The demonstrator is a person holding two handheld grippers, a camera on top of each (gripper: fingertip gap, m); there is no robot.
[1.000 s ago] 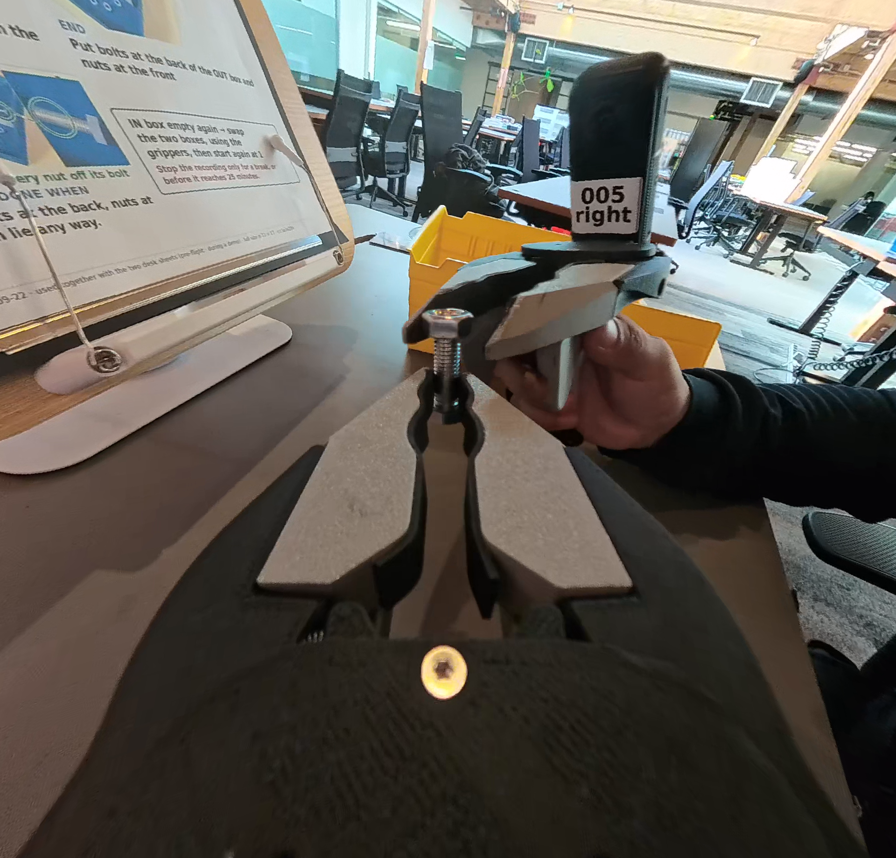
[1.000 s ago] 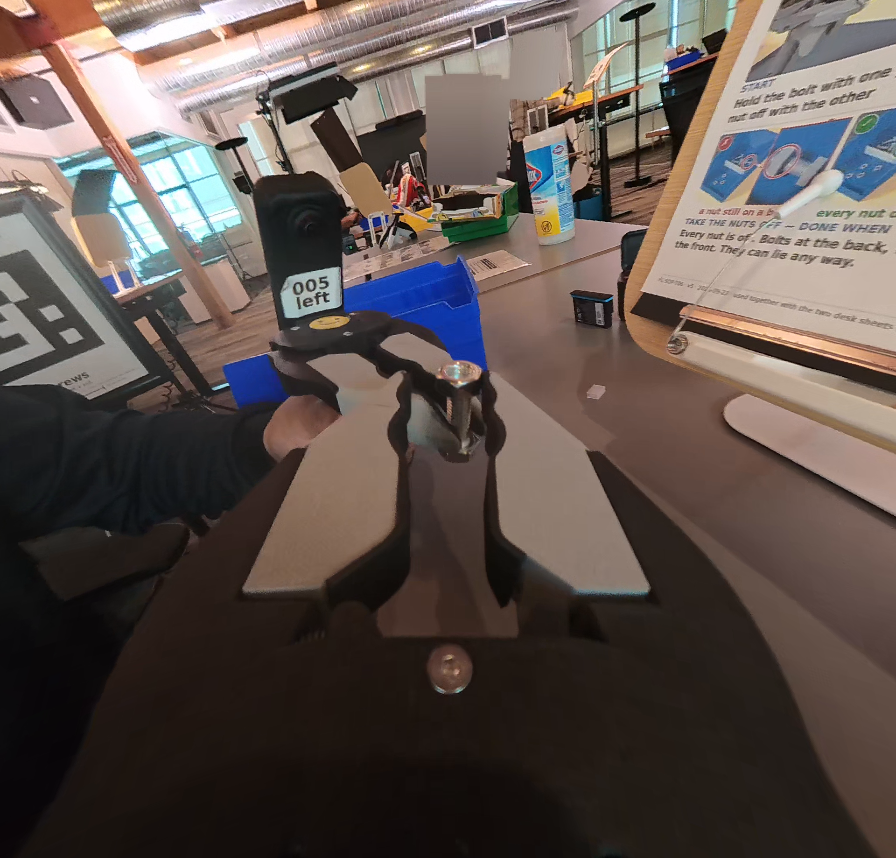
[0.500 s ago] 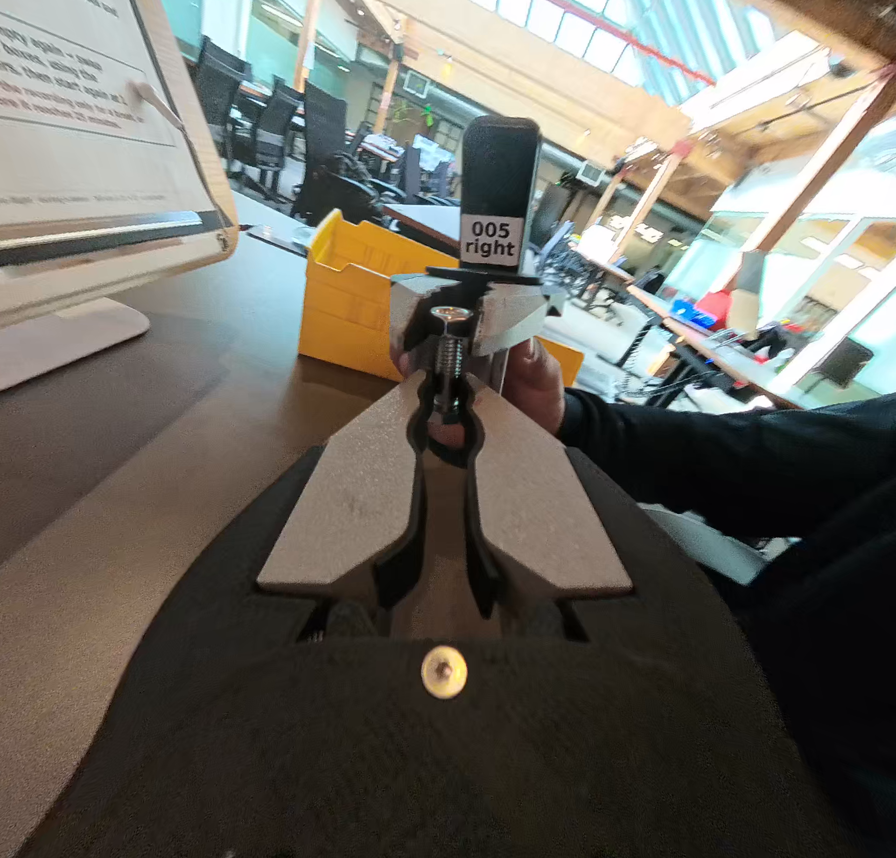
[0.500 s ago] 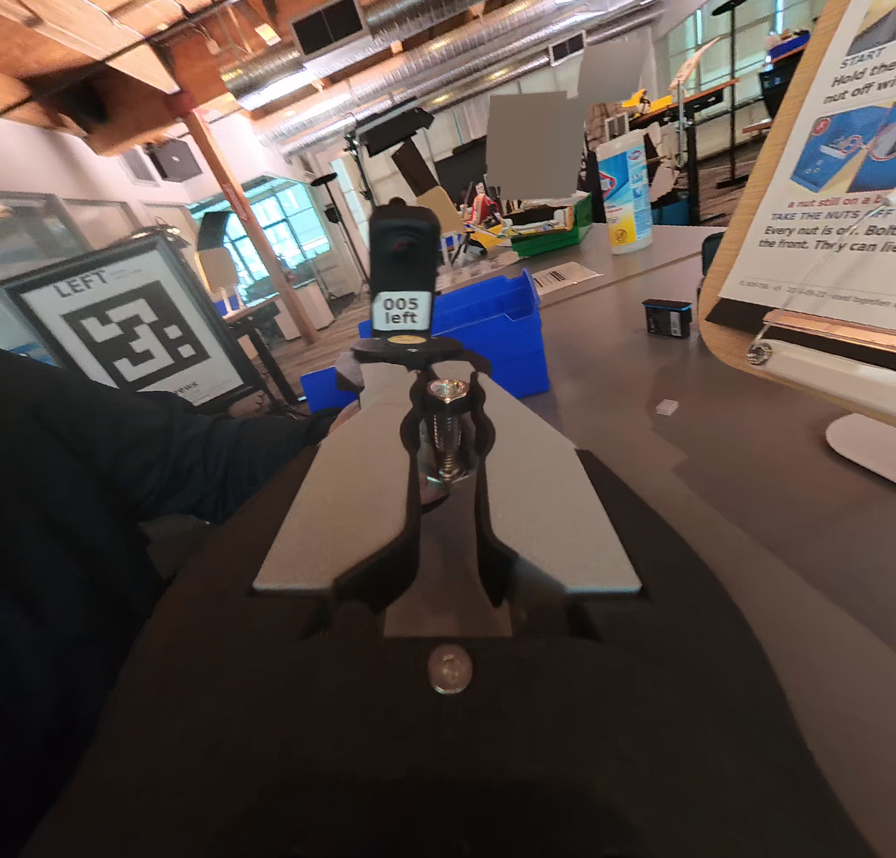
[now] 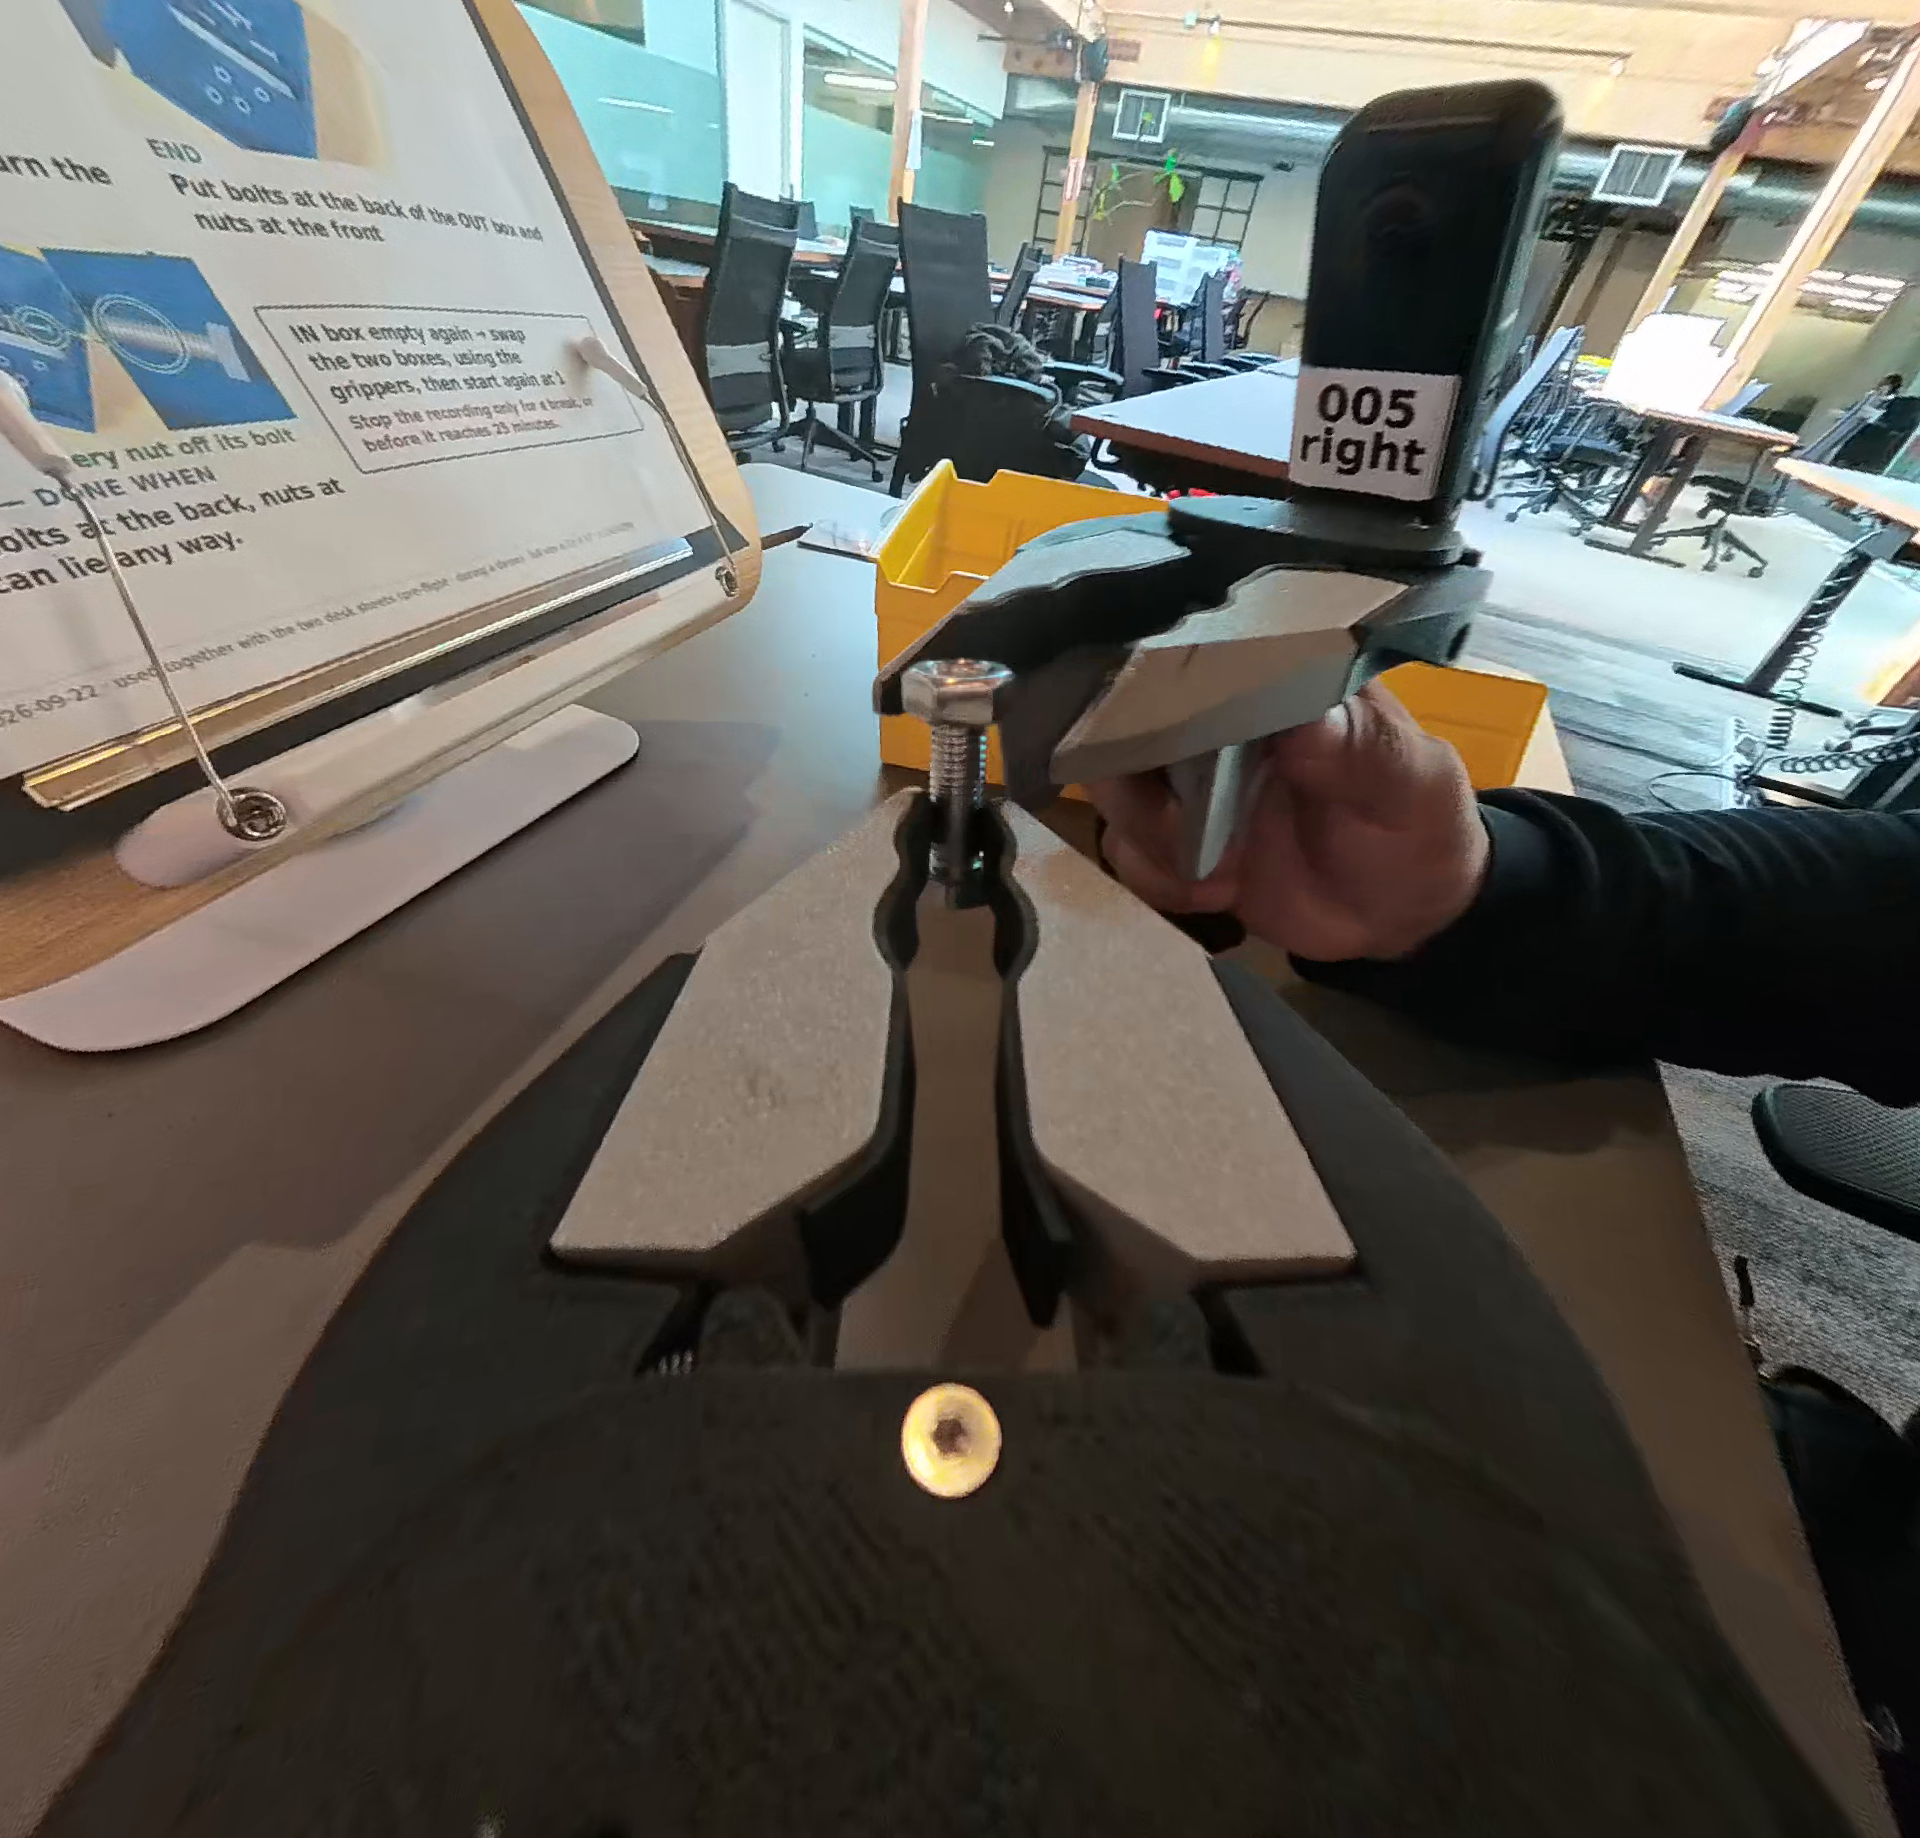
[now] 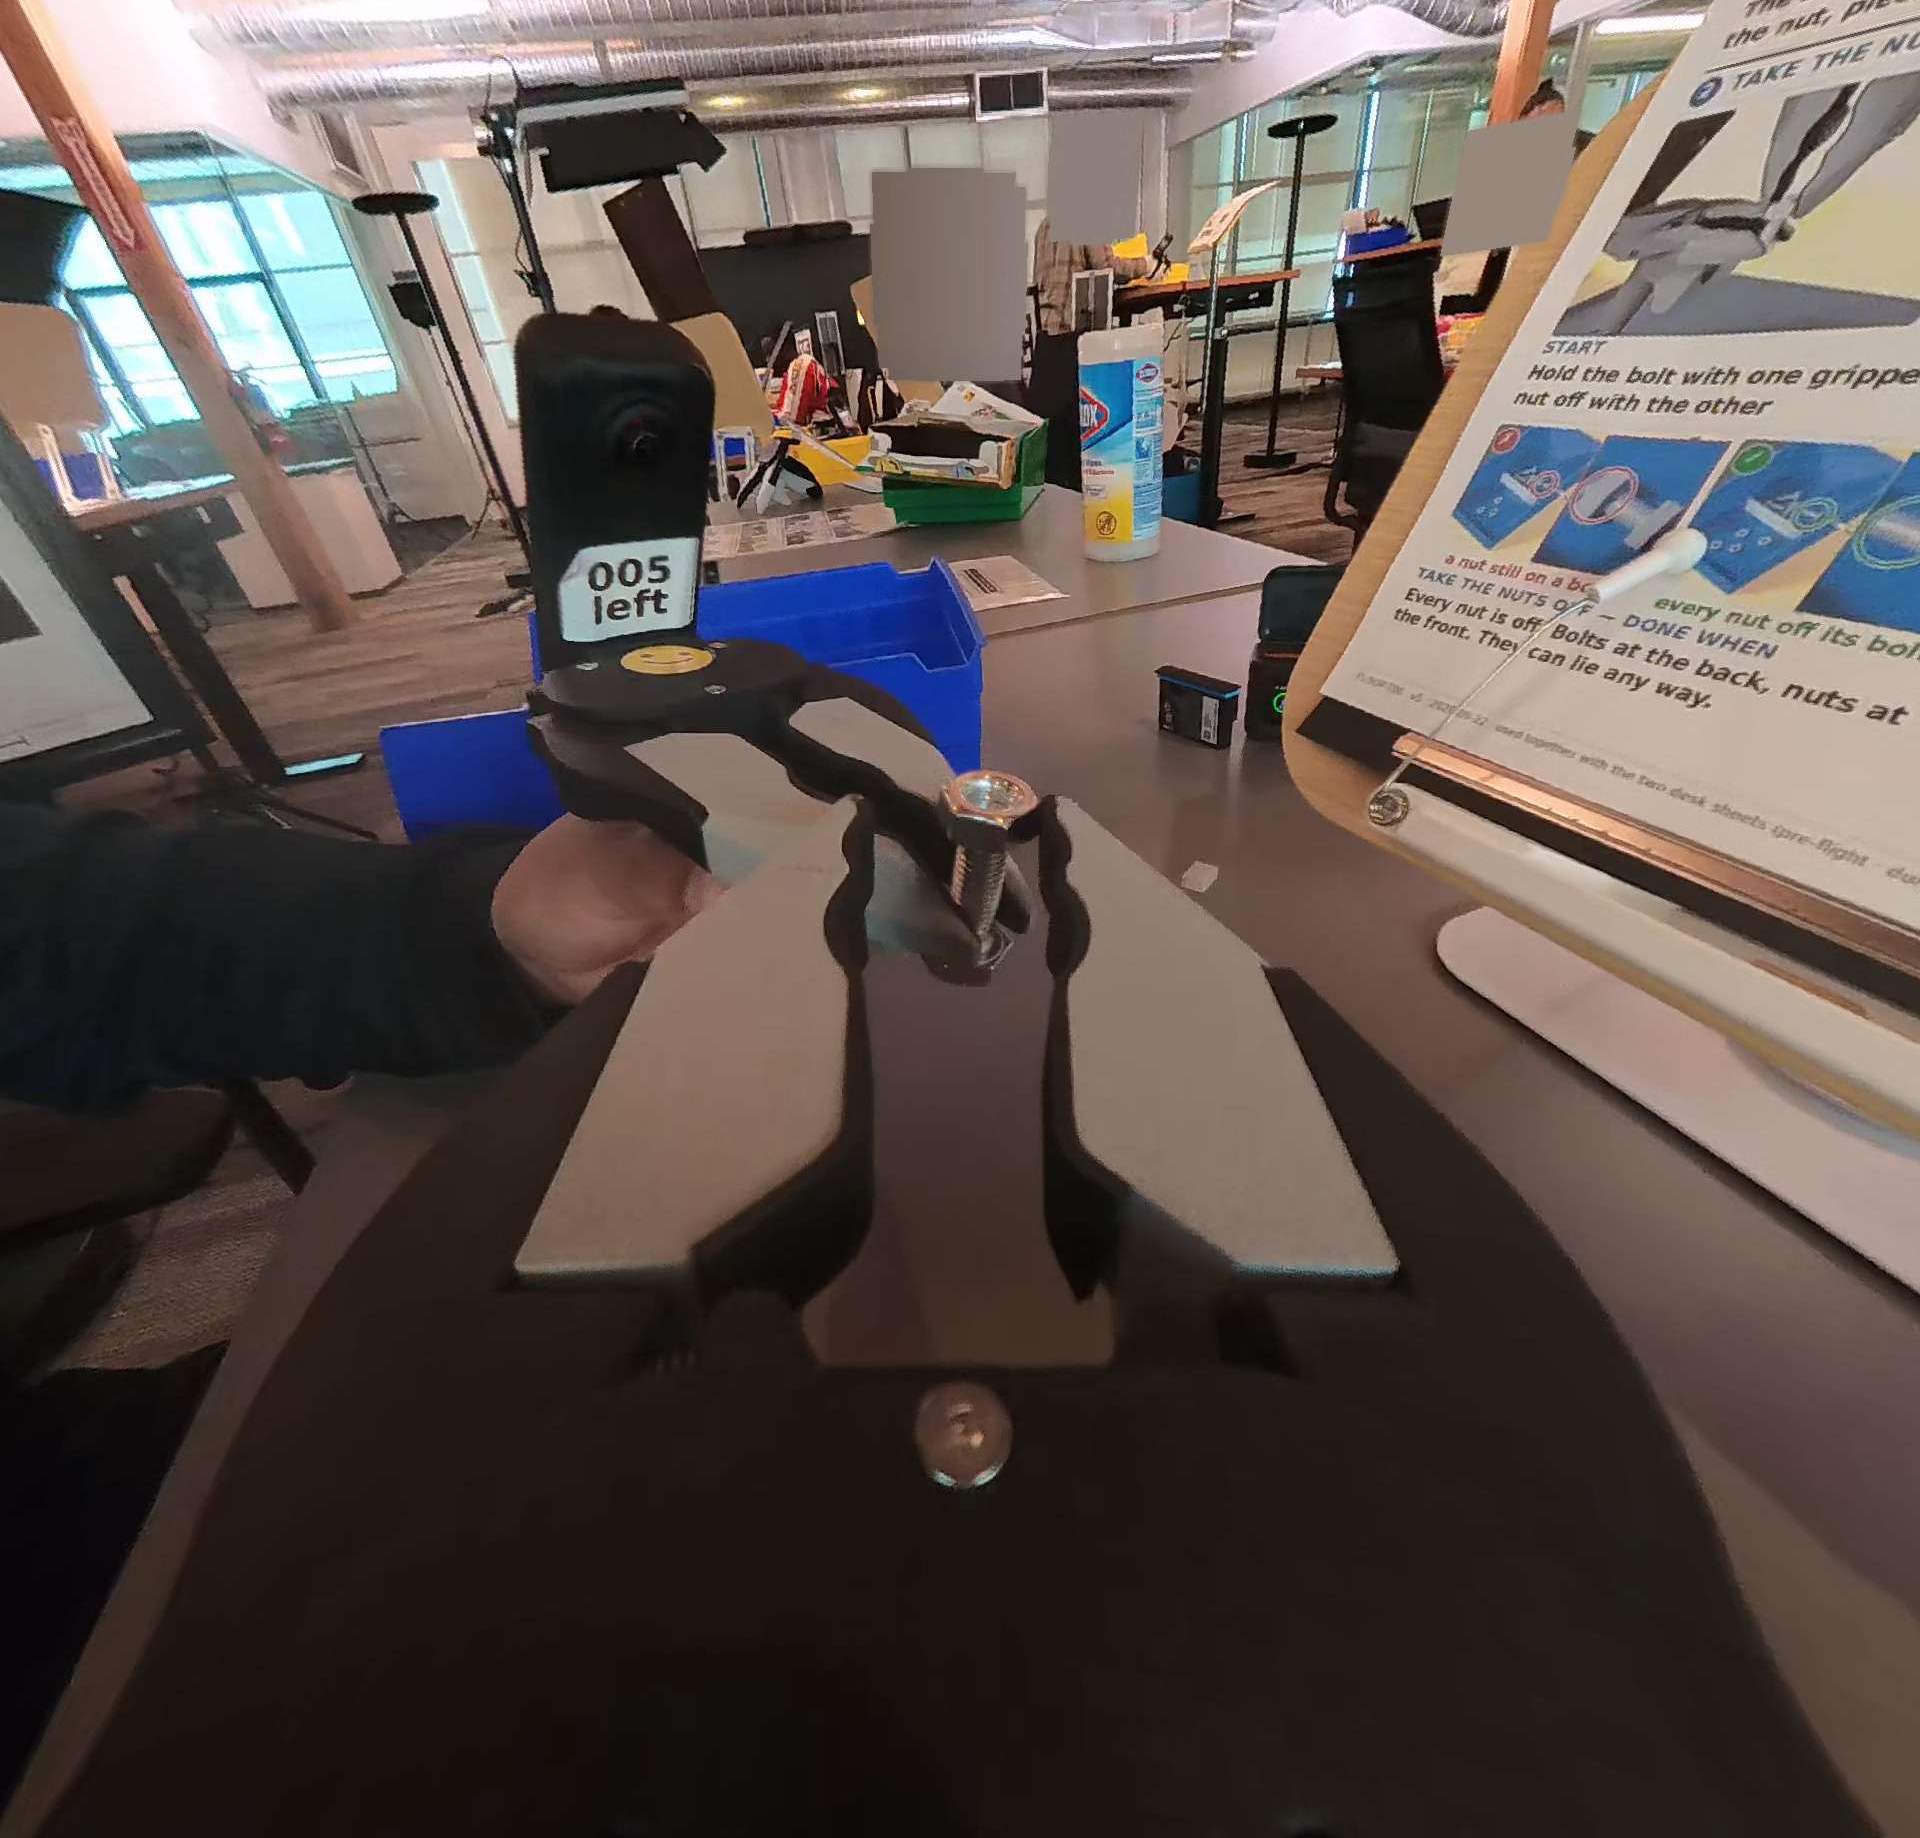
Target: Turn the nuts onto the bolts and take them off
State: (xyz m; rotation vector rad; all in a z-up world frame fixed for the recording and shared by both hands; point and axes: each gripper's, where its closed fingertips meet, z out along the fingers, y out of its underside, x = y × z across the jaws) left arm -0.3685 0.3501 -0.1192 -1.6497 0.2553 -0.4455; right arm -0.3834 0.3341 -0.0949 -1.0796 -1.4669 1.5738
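A silver bolt [image 5: 958,739] stands upright above the table, hex head on top. My left gripper [image 5: 956,838] is shut on the nut [image 5: 961,879] at the bolt's lower end. My right gripper [image 6: 961,822] reaches in from the opposite side at the height of the bolt head [image 6: 987,801]. Its jaws stand a little wider than the head, so it is open around it. The shank and the nut [image 6: 971,952] show below the head. The right gripper also shows in the left wrist view [image 5: 956,718], held by a hand [image 5: 1330,832].
A yellow bin [image 5: 1039,562] stands behind the right gripper, a blue bin [image 6: 831,625] behind the left one. An instruction sheet on a wooden stand [image 5: 312,386] rises at the table's far side [image 6: 1662,541]. A small black battery [image 6: 1195,708] lies near it on the table [image 5: 312,1061]. The grippers are tip to tip, or close to it.
Half a second ago the right gripper was closed tight on the bolt head and both grippers were swung round. Now its jaws are wider and both have swung back. The left gripper stayed shut.
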